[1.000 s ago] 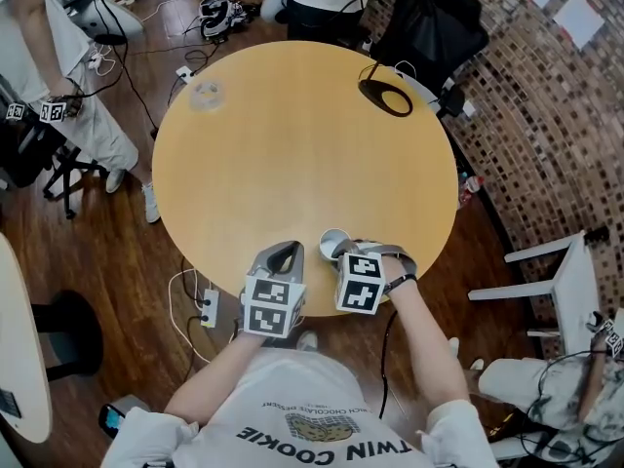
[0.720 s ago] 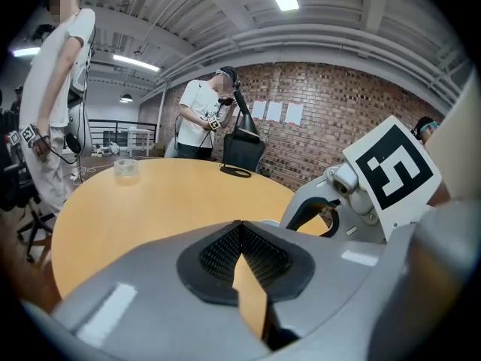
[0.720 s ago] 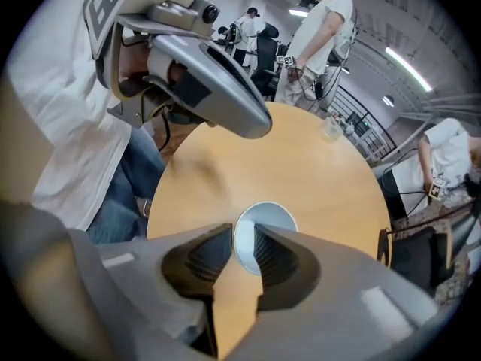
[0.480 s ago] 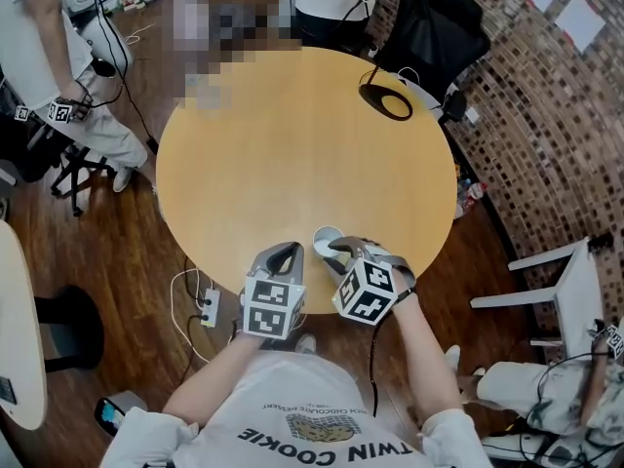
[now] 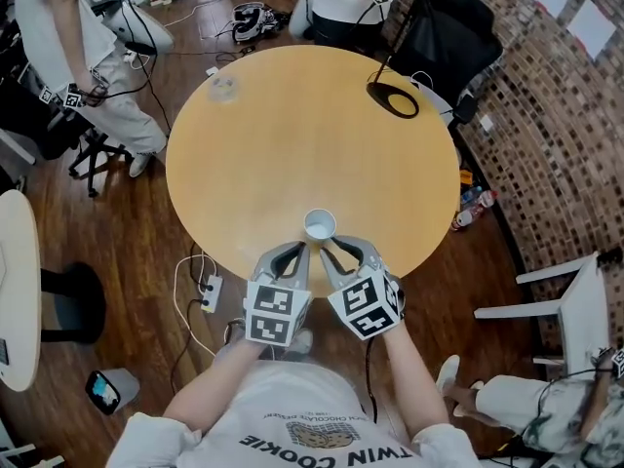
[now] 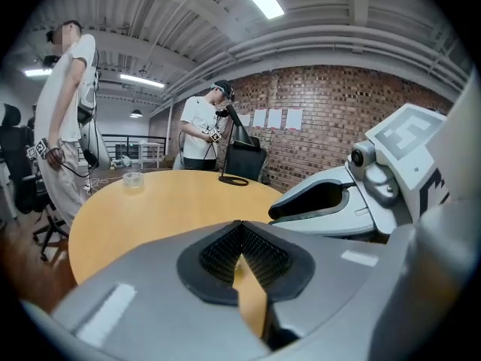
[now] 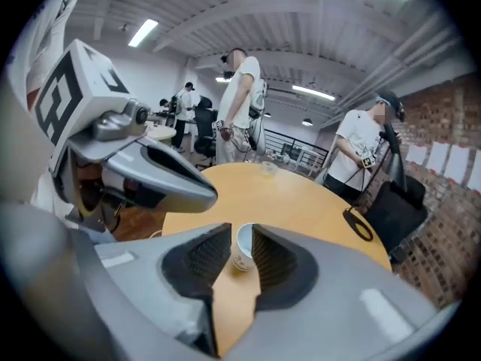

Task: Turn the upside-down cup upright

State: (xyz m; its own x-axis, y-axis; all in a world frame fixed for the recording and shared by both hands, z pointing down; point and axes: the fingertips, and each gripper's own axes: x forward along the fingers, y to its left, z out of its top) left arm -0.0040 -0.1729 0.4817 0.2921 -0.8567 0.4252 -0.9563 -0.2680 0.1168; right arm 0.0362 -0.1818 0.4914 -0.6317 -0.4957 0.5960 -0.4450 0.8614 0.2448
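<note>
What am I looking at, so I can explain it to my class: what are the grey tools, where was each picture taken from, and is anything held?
No robot here: a person holds a grey two-jaw gripper in each hand, and the patterned cubes are part of them. One picture comes from a camera on the person's head, looking down. The other two come from cameras riding on each gripper, looking along its jaws. On the round wooden table stand a white cup, upright, and at the far side a black ring and a small clear container. The left gripper is shut and empty. The right gripper has just been opening its jaws; the cup stands free ahead of them, so nothing is held.
</note>
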